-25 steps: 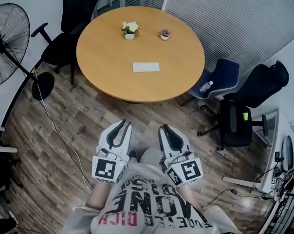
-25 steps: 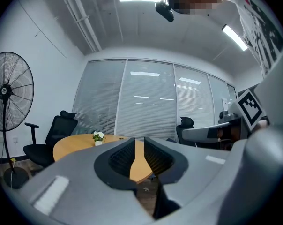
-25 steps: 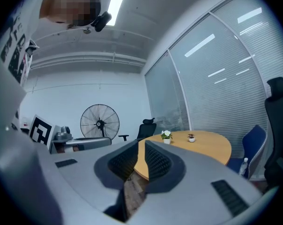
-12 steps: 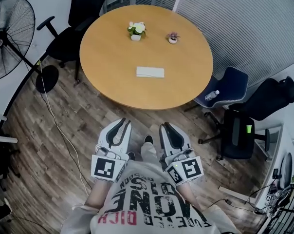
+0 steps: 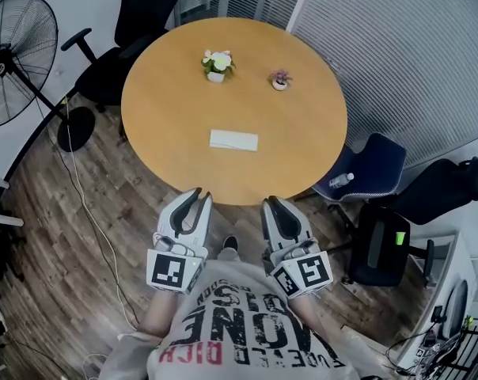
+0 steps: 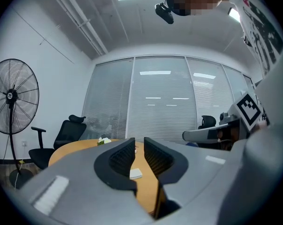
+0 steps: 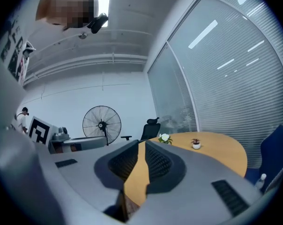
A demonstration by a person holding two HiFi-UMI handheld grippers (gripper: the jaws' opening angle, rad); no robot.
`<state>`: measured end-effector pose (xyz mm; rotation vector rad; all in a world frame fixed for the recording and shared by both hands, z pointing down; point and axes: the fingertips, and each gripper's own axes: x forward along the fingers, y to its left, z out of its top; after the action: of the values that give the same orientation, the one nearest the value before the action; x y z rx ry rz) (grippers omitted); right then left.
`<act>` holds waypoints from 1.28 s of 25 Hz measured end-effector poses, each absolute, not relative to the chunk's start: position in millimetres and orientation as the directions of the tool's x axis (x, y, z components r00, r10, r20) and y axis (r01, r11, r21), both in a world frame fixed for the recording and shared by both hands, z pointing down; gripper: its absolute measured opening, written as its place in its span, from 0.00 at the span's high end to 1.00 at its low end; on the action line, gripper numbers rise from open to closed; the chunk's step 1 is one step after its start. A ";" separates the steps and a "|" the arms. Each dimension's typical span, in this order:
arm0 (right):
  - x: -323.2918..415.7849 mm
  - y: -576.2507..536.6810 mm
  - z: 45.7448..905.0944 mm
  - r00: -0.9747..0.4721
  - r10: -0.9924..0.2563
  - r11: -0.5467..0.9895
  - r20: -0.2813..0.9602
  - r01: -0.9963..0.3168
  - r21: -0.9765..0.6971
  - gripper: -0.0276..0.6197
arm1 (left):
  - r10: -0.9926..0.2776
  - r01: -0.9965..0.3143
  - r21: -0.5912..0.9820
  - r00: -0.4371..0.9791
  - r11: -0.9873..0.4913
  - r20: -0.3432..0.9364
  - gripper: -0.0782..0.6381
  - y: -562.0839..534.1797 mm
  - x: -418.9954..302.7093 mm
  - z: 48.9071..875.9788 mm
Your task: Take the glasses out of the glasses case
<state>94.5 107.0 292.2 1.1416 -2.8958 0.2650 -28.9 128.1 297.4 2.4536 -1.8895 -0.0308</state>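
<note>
Round wooden surface (image 5: 168, 101) fills the middle of the office, with a standing fan (image 5: 17, 62) off at the far left.

Left gripper (image 5: 199, 195) hovers at the near rim, pointing level. Its fingers (image 6: 118, 161) stand a little apart with nothing between them.

Just beyond, the glasses case (image 5: 233, 140) lies flat and apparently closed, alone in the middle of the wood and well apart from both grippers. No glasses show, so they are presumably inside.

Right gripper (image 5: 274, 203) sits level beside its partner at the same rim. Its fingers (image 7: 162, 165) are parted by a narrow gap and carry nothing.

Now the dangers. That case looks slim and smooth. A one-sided nudge at the lid could send it skating across the wood rather than opening it, so one gripper probably has to pin the base.

A hard pinch on the frames could bend them or mark a lens. A lid popping open suddenly might tip the glasses out.

Overreaching is the other worry. A white flower pot (image 5: 216, 63) and a small plant (image 5: 279, 79) stand behind the case, and a blue chair (image 5: 369, 161) crowds the right side.
</note>
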 end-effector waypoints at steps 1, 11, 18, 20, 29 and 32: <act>97.7 100.5 292.2 -0.736 -0.672 0.722 0.079 -0.675 -0.149 0.92 | -0.969 -0.968 0.046 0.248 -0.247 0.010 0.79 122.8 -26.7 297.5; 117.9 61.8 296.3 -0.778 -0.623 0.764 0.081 -0.627 -0.151 0.92 | -0.986 -0.984 0.063 0.168 -0.166 0.017 0.79 95.7 -9.4 300.5; 127.5 52.4 309.4 -0.782 -0.616 0.760 0.099 -0.623 -0.187 0.92 | -0.985 -0.986 0.088 0.151 -0.144 0.079 0.79 92.4 -3.8 312.7; 129.6 49.3 311.4 -0.777 -0.621 0.754 0.100 -0.628 -0.196 0.92 | -0.985 -0.986 0.074 0.155 -0.149 0.081 0.79 88.5 -4.1 314.2; 124.4 19.7 322.4 -0.745 -0.655 0.713 0.127 -0.664 -0.223 0.92 | -0.976 -0.979 0.060 0.200 -0.195 0.087 0.79 48.7 -14.2 318.8; 114.6 1.0 322.8 -0.735 -0.665 0.703 0.133 -0.676 -0.222 0.92 | -0.972 -0.976 0.056 0.213 -0.208 0.097 0.79 26.0 -25.8 321.0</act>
<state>114.6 1.0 322.8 1.1259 -2.8592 0.3991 -25.8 26.0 321.0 2.3630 -1.9067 0.0624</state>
